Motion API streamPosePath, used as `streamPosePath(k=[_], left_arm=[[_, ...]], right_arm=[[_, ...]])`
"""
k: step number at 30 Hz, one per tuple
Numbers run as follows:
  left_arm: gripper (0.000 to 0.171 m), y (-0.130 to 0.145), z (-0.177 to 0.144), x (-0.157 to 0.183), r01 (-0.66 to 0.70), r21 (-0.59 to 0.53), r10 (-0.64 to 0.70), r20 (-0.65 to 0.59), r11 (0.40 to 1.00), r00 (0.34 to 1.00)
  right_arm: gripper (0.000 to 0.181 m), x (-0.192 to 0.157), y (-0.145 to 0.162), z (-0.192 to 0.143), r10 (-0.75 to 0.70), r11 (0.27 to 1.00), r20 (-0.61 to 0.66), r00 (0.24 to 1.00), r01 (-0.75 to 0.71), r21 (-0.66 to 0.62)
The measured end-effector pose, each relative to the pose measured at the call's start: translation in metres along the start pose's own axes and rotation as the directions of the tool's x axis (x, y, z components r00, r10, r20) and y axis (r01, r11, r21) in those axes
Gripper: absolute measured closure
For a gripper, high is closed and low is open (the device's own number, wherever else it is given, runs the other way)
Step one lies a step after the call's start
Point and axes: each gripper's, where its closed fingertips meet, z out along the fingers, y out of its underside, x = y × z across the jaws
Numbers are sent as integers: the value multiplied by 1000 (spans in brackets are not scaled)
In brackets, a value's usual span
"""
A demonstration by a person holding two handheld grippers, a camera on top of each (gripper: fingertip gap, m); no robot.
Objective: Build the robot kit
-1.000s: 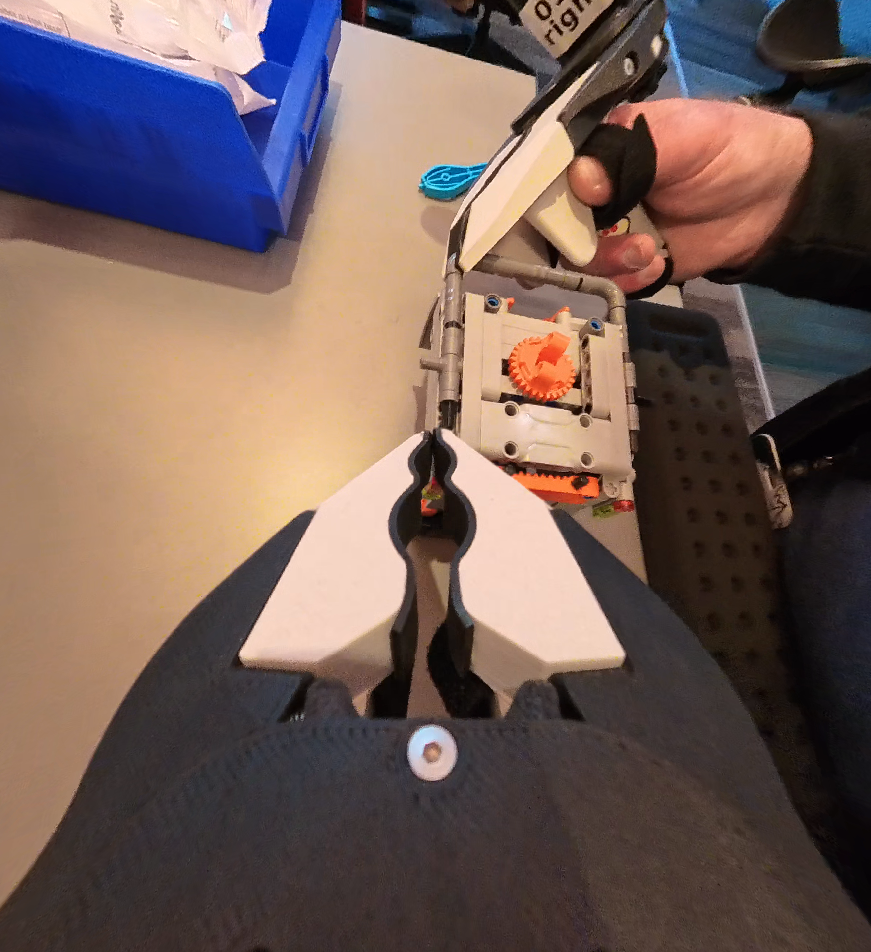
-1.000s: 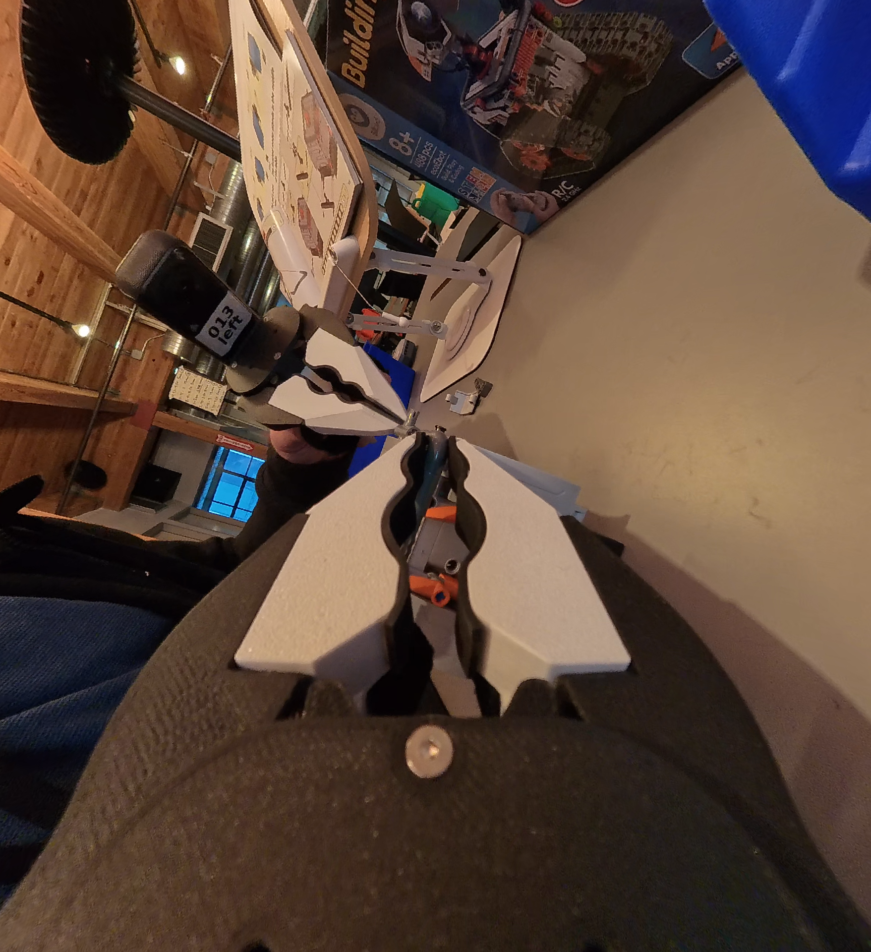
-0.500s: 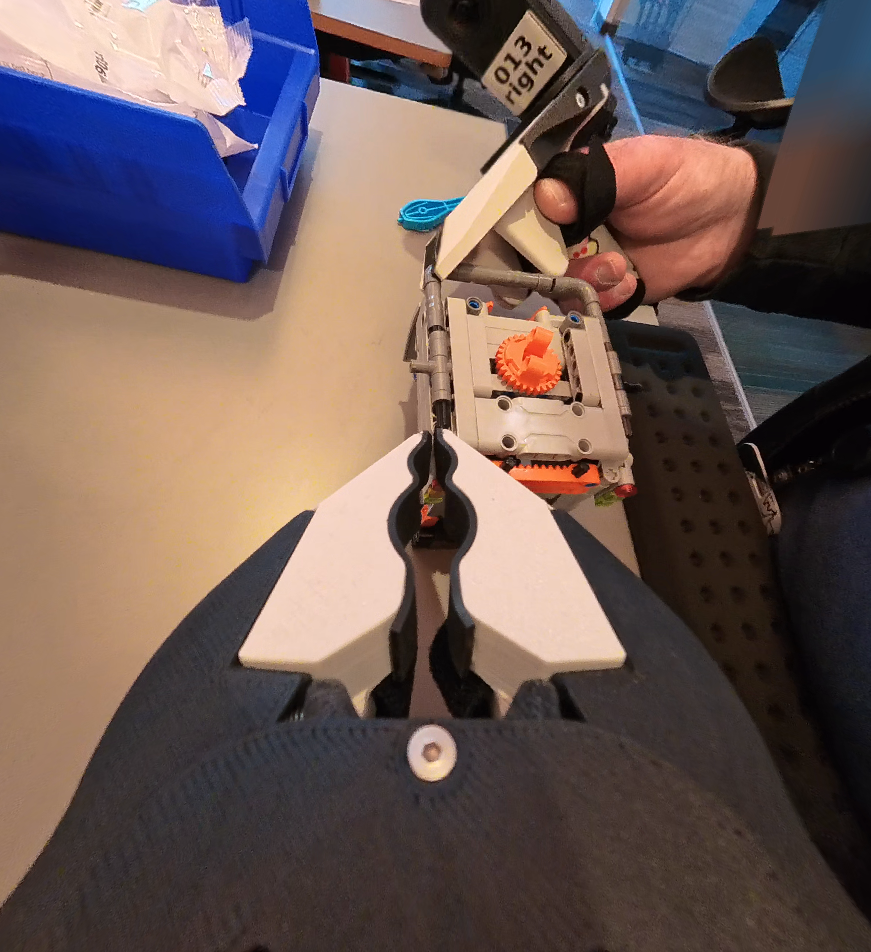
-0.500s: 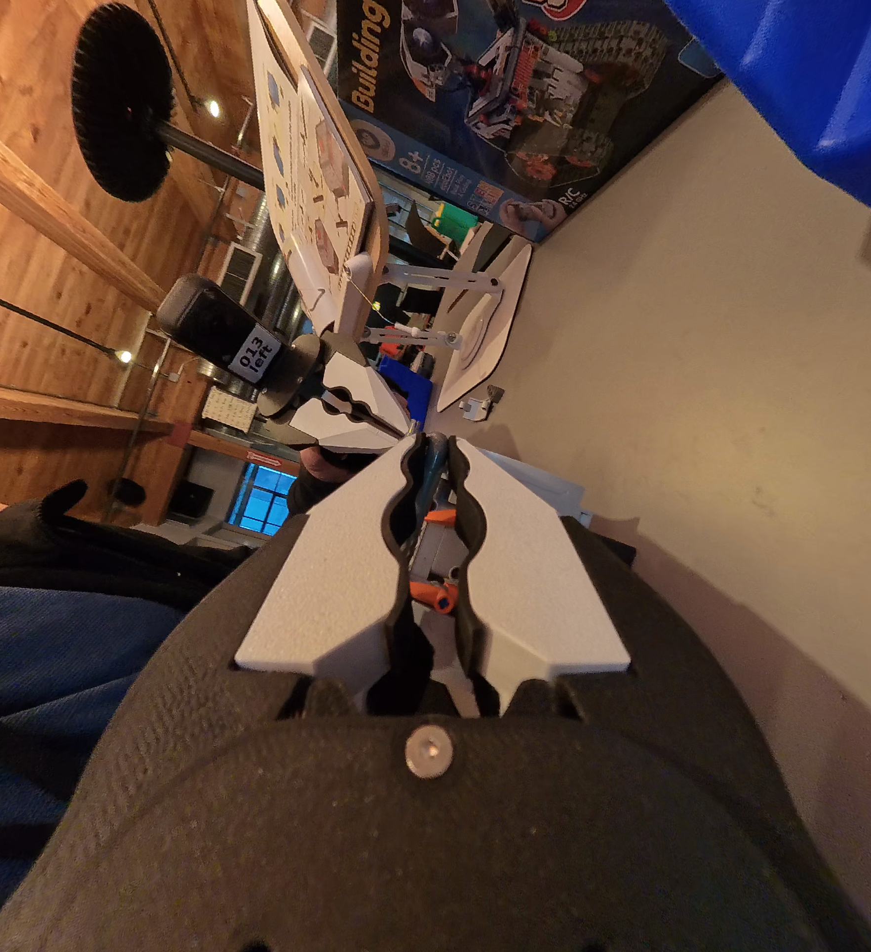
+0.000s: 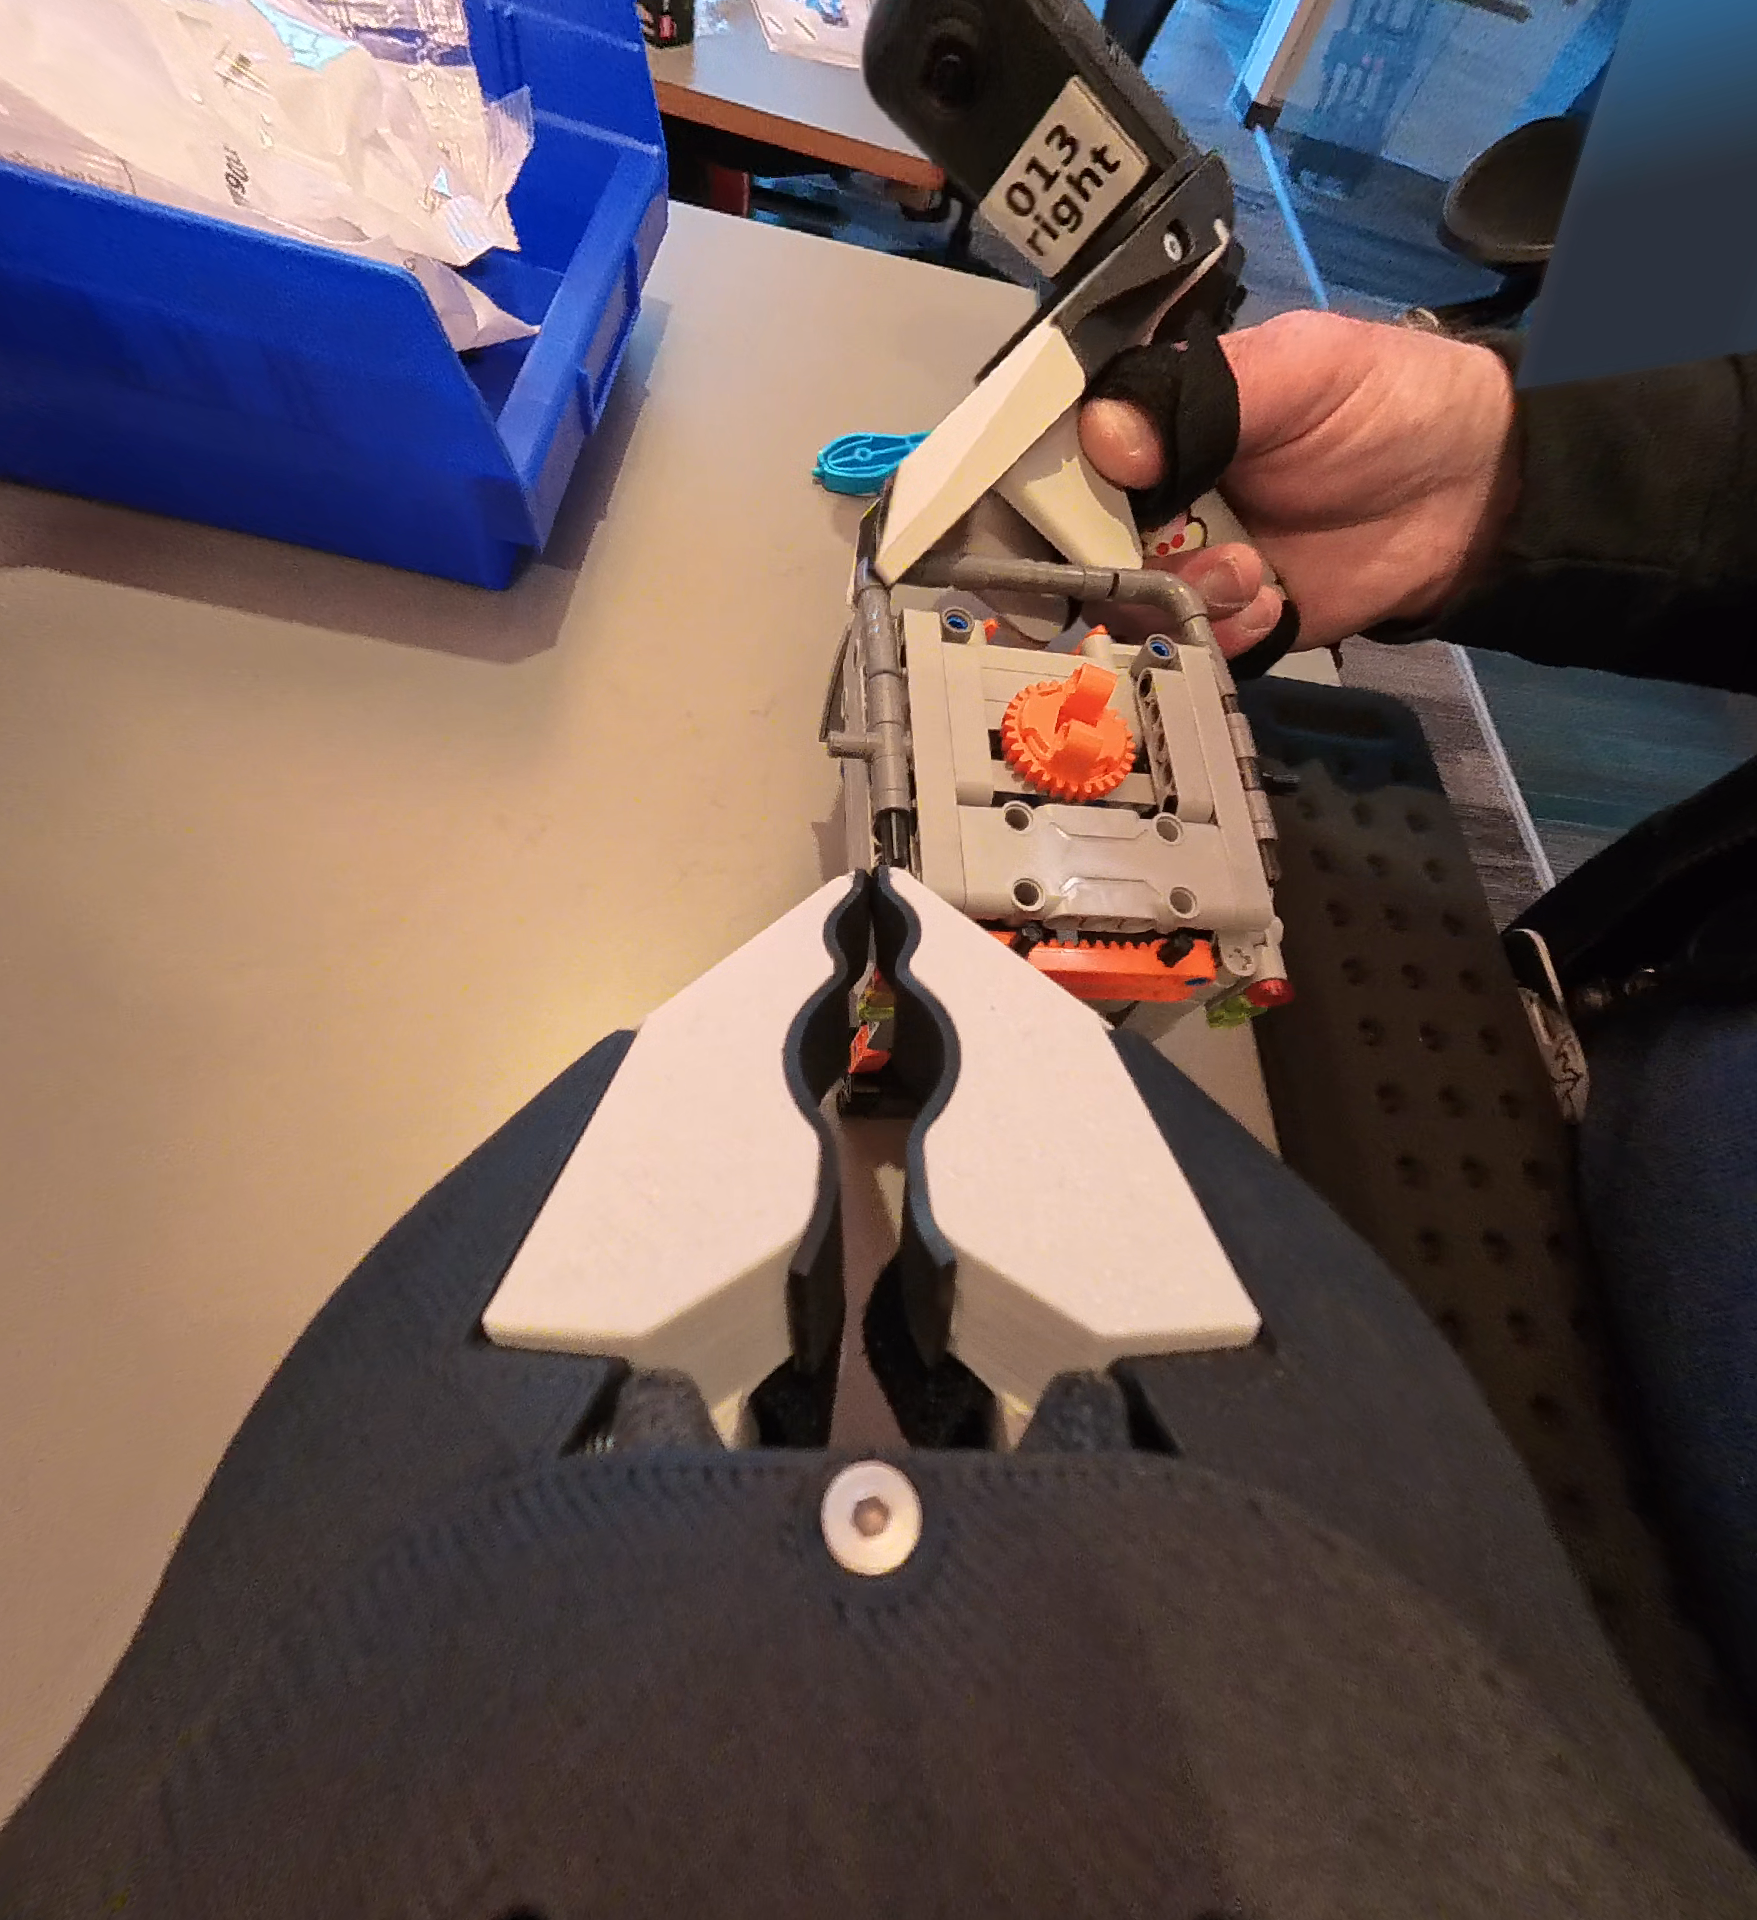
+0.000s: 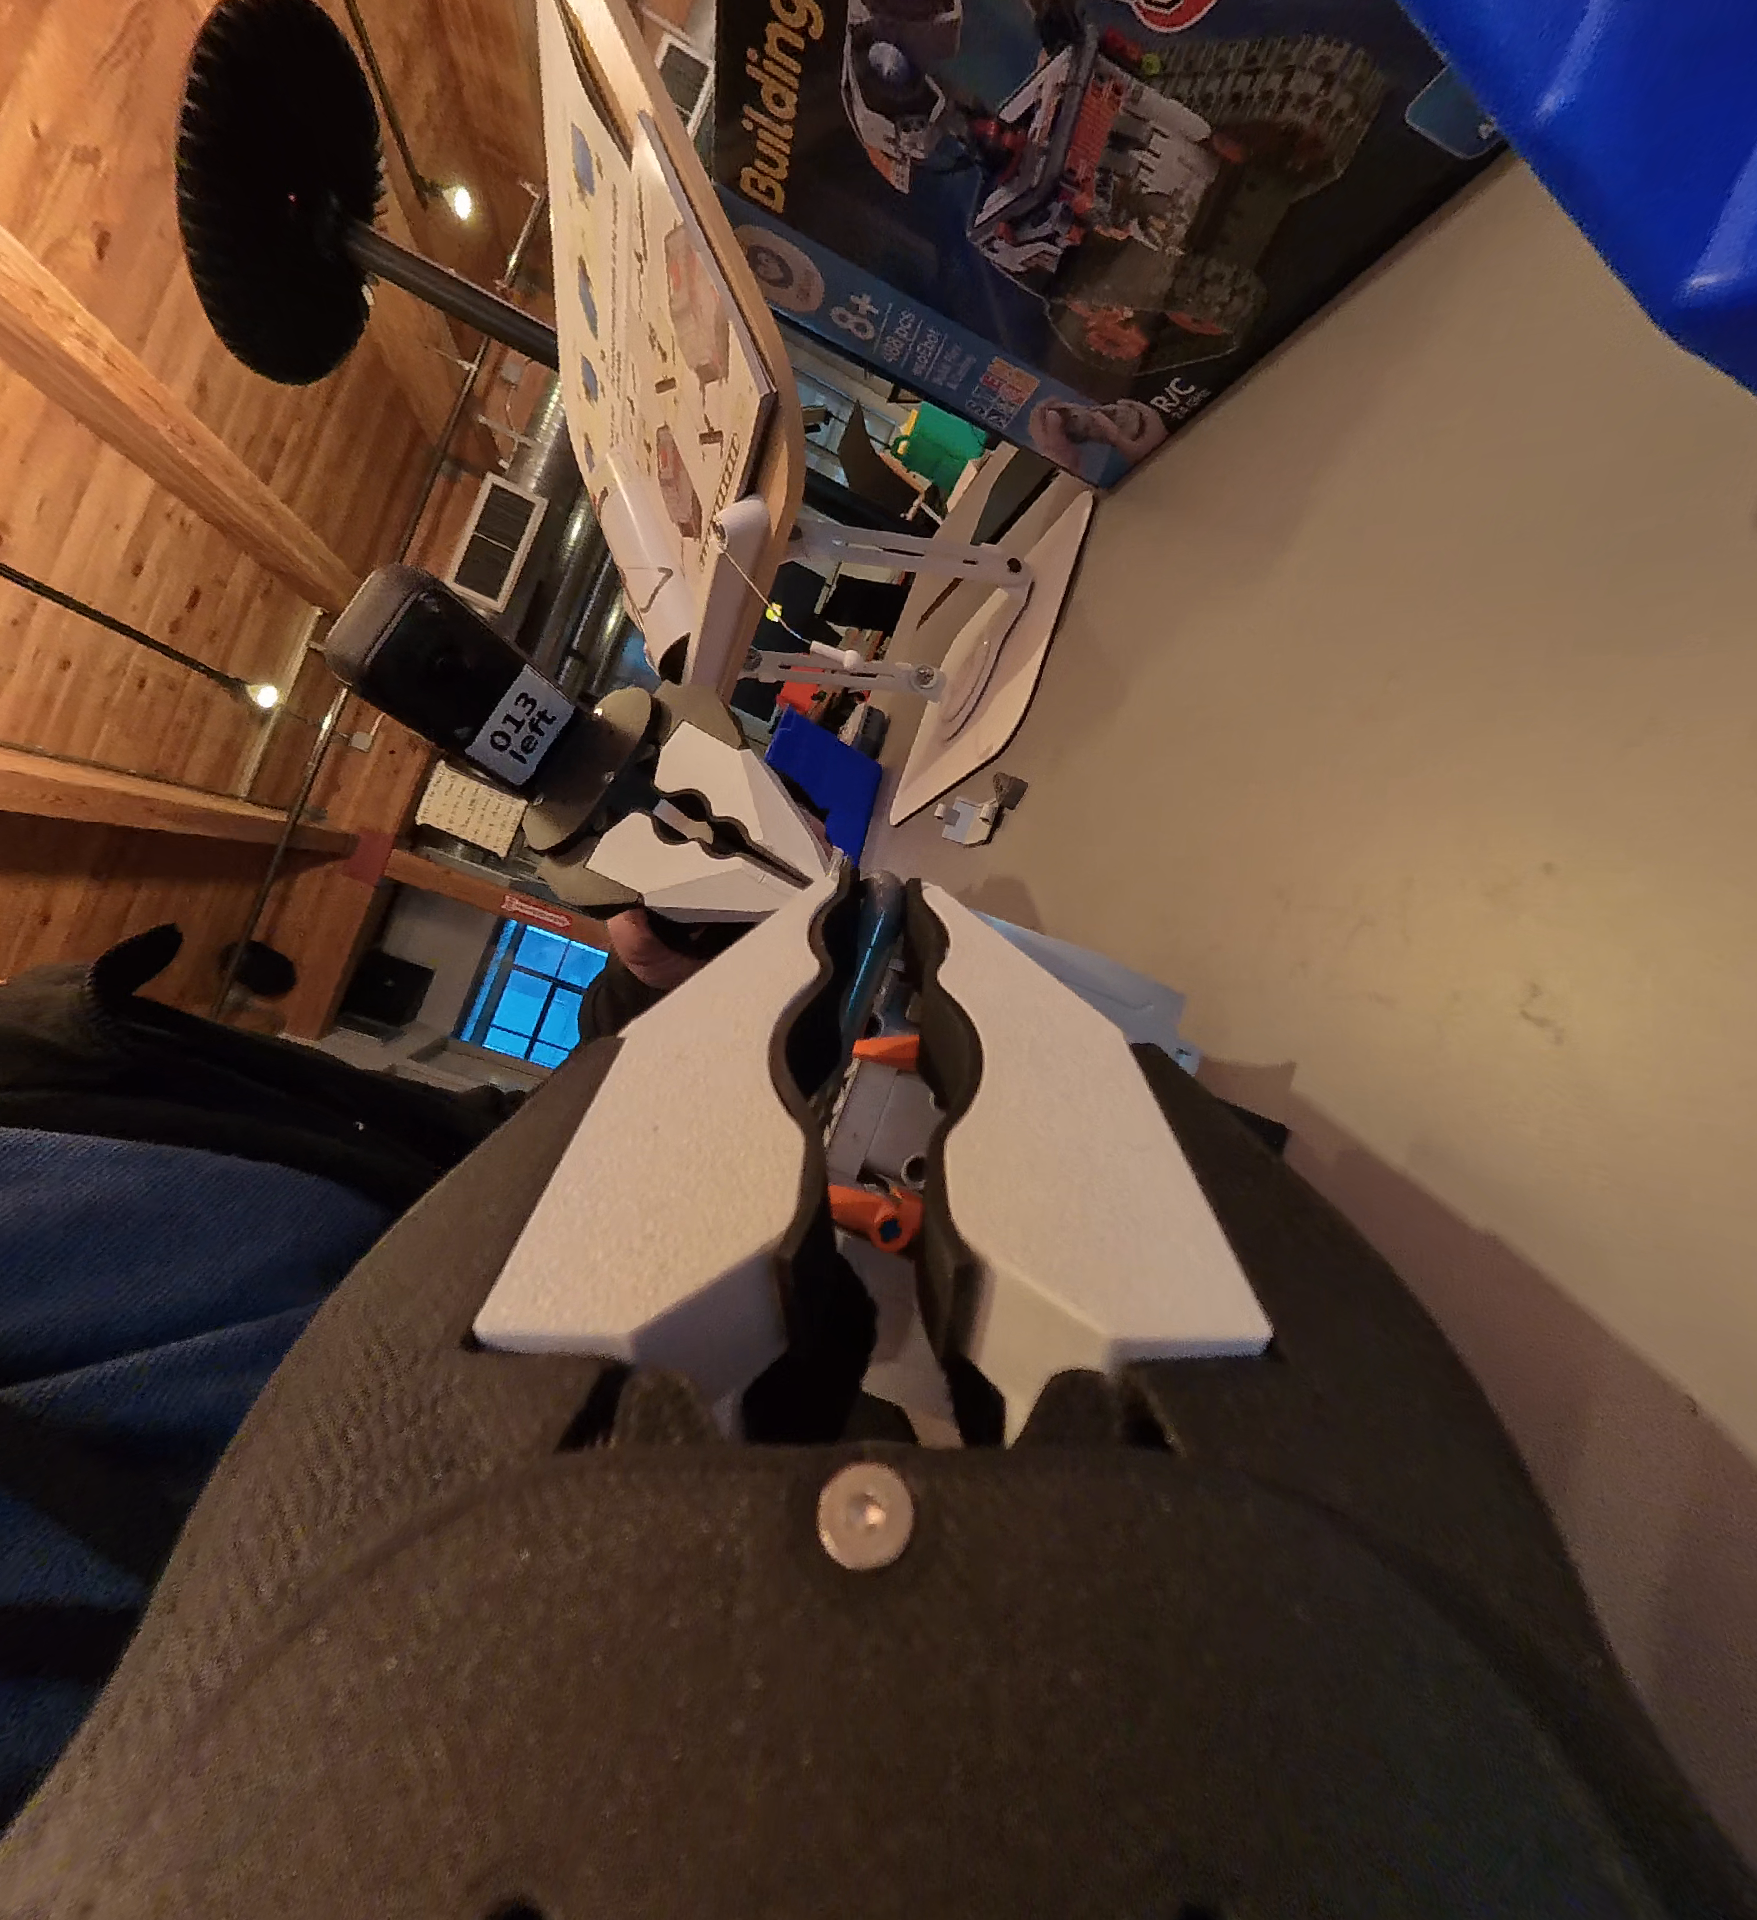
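While both tools bear on one item, entries follow. Left gripper (image 5: 872, 891): fingers drawn nearly together, pinching the near left corner of a grey brick-built model (image 5: 1071, 821), held just above the beige table (image 5: 282, 883) at its edge. Right gripper (image 6: 872, 906): narrowly parted, clamped on the model's grey corner tube at the far side; a hand (image 5: 1352, 488) grips it. Model: orange gear (image 5: 1066, 732) on top, orange rack below. Blue bin (image 5: 261, 343) of plastic bags, far left. Teal piece (image 5: 858, 457) beyond the model.

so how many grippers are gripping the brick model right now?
2. Left gripper shut on the brick model's near-left corner; right gripper shut on its far grey bar.
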Motion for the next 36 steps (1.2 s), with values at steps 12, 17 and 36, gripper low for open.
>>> streamPosePath(k=[12,17,36], left_arm=[[171,0,1,-2,6,26,-8,79,1000,997],[159,-3,-5,2,30,45,-34,81,999,996],[163,13,11,93,-124,-48,131,182,991,975]], right_arm=[[175,0,-3,1,-44,999,-35,998,43,-18],[157,-5,-7,-17,-82,997,-63,995,81,-12],[171,-27,56,-48,-58,988,-22,998,54,-145]])
